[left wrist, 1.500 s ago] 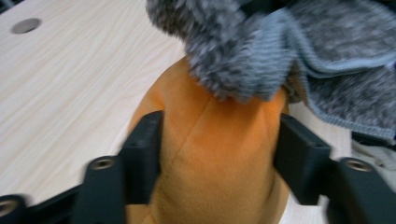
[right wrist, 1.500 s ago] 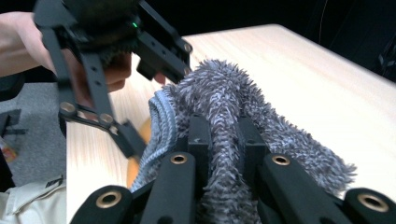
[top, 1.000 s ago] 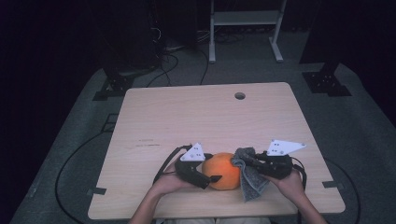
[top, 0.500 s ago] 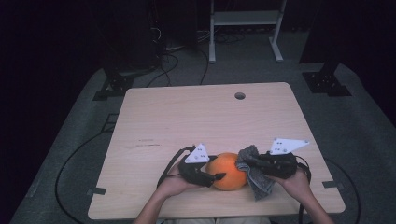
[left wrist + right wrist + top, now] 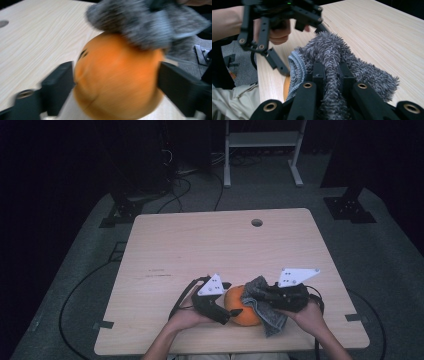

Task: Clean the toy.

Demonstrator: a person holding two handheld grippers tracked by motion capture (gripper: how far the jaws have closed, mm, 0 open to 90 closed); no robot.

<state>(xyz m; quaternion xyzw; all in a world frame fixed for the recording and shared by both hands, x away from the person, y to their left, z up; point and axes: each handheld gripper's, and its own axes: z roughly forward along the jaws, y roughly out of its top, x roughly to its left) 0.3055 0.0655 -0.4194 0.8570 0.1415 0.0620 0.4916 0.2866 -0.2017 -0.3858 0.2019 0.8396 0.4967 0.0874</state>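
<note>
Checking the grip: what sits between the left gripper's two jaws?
The orange ball, seen in the left gripper view, with a jaw at each side and the grey cloth pressed on top.

The surface lies bare ahead and to both sides, with a small round hole far off. At its near edge, the pumpkin, grey cloth and both hand-held grippers crowd together, touching.
</note>
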